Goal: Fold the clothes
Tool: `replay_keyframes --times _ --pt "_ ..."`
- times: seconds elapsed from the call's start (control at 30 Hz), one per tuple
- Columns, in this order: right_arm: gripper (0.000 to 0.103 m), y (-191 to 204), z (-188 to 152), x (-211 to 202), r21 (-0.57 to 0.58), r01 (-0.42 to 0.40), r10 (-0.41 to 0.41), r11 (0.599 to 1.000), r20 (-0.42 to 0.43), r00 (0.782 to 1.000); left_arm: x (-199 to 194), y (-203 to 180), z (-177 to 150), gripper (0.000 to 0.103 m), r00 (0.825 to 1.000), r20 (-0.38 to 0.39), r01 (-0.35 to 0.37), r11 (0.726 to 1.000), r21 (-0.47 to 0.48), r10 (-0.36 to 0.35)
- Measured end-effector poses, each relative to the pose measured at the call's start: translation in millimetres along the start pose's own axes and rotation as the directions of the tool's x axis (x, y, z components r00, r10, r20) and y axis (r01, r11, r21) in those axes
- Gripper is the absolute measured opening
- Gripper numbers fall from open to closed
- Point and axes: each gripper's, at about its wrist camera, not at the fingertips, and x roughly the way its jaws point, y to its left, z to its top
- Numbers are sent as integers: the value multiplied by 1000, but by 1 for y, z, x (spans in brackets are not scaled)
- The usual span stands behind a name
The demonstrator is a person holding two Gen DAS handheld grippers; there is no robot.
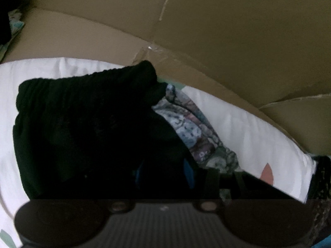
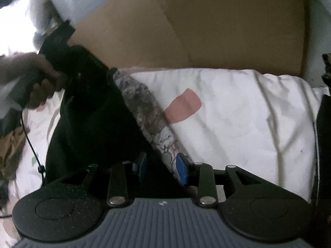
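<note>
A black garment (image 1: 82,113) lies on a white bed sheet (image 1: 248,128), with a grey flower-patterned cloth (image 1: 192,132) showing under its right edge. My left gripper (image 1: 163,172) has its blue pads closed on a dark fold of the black garment. In the right wrist view the black garment (image 2: 93,124) runs from the upper left down to my right gripper (image 2: 162,167). The right gripper's blue pads pinch the garment's near edge beside the patterned cloth (image 2: 144,107). A hand (image 2: 39,82) holds the left tool's dark body (image 2: 60,39); its fingers are hidden in the cloth.
A brown cardboard sheet (image 1: 227,31) stands behind the bed, also in the right wrist view as cardboard (image 2: 206,31). The sheet (image 2: 238,107) carries a pink patch (image 2: 184,105). A black cable (image 2: 31,144) hangs at the left. A dark object (image 2: 323,144) sits at the right edge.
</note>
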Motion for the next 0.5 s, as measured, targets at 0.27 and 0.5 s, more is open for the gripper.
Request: replay_keyframes --times 0.27,0.5 --pt "38 -3 -3 11 -45 -18 16 999 -39 999 -24 6 -4 3 998 47 55 996 -72 -51" --pt "37 -2 -4 9 -67 -33 31 997 -42 999 -54 5 -5 2 988 90 132 990 -41 -128"
